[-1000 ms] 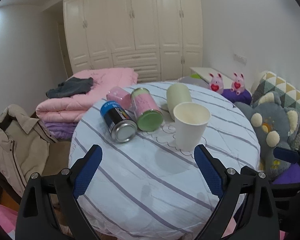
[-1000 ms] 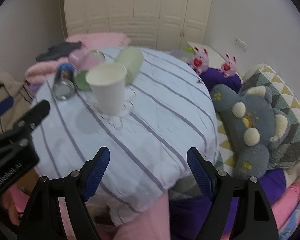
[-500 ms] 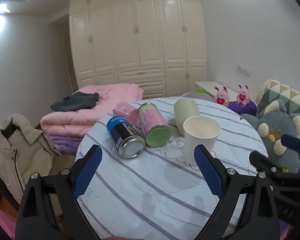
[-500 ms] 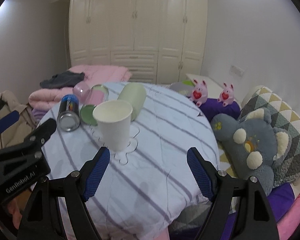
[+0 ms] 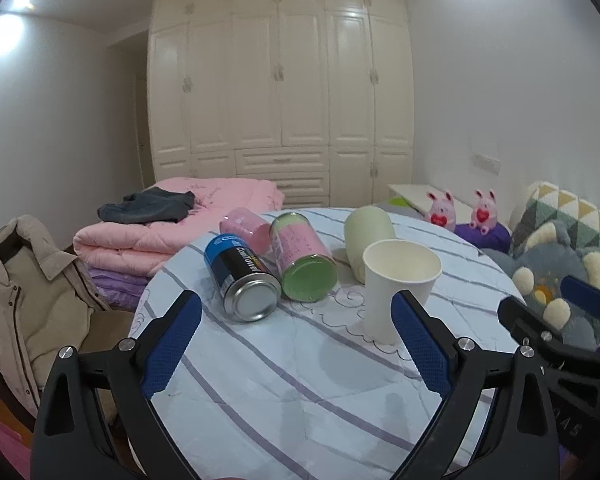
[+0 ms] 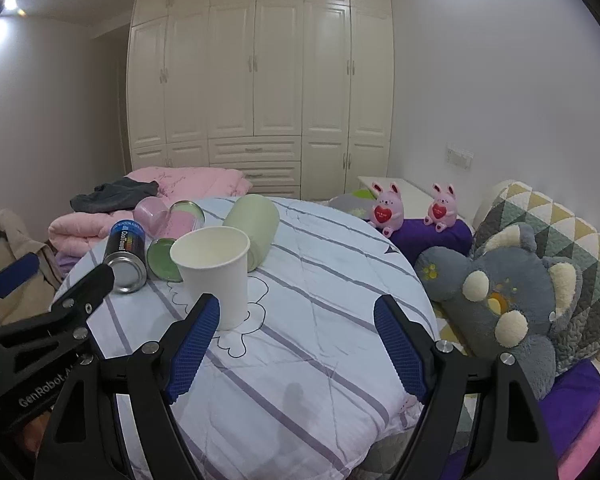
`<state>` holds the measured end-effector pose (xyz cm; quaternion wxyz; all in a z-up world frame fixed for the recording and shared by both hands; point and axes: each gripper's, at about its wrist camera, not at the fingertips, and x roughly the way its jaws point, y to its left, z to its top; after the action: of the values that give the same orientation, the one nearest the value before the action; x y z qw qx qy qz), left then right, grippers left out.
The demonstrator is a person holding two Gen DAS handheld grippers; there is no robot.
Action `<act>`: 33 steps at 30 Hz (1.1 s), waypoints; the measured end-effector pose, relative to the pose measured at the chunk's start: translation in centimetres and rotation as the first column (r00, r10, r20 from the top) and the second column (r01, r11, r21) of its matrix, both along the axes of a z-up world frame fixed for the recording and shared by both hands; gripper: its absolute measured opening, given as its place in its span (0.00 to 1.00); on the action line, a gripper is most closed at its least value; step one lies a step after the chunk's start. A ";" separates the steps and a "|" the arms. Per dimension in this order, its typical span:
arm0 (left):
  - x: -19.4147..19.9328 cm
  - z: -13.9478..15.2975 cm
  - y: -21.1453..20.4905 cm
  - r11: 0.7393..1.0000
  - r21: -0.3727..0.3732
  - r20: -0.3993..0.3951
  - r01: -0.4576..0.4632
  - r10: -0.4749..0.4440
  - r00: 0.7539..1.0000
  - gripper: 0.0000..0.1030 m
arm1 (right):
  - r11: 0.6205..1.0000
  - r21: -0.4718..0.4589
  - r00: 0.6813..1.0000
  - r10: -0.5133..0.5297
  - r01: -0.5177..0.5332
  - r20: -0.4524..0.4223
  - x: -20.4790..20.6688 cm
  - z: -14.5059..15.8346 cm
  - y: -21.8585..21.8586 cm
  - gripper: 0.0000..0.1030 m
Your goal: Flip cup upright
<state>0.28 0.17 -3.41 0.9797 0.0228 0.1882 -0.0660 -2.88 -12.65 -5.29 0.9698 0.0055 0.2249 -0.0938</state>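
Observation:
A white paper cup [image 5: 398, 284] [image 6: 216, 276] stands upright, mouth up, on the round table with a striped cloth [image 5: 300, 380] [image 6: 320, 320]. A pale green cup [image 5: 370, 240] [image 6: 254, 228] lies on its side just behind it. A pink cup [image 5: 244, 230] [image 6: 152, 214] lies on its side further back left. My left gripper [image 5: 296, 344] is open and empty, near the table's front, apart from the cups. My right gripper [image 6: 298, 344] is open and empty, to the right of the paper cup.
A blue and black can [image 5: 242, 276] [image 6: 126, 254] and a pink can with a green end [image 5: 302, 264] [image 6: 164, 256] lie on their sides left of the paper cup. Plush toys [image 6: 508, 292] and cushions sit right of the table. Folded pink bedding [image 5: 180, 228] and a jacket [image 5: 28, 296] lie left.
Both grippers have tilted up and drawn back a little, so more of the wardrobe shows. The paper cup and the other objects have not moved. Both grippers stay open.

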 end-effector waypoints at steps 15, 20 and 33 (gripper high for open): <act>-0.6 -0.3 0.4 1.000 -0.004 0.046 -0.009 0.010 0.999 0.99 | 1.000 -0.011 1.000 -0.010 0.010 0.018 -0.2 -0.8 0.2 0.79; -0.9 -0.1 0.4 1.000 -0.004 0.061 -0.015 0.016 0.998 0.99 | 0.999 -0.020 0.999 -0.030 0.031 0.018 -0.3 -0.9 -0.3 0.79; -0.9 0.0 0.5 1.000 -0.001 0.055 -0.020 0.021 0.998 0.99 | 0.999 -0.021 1.000 -0.026 0.026 0.008 -0.3 -0.8 -0.4 0.79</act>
<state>-0.62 0.66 -3.43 0.9851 0.0225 0.1614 -0.0553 -3.21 -13.04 -6.13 0.9694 -0.0013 0.2200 -0.1086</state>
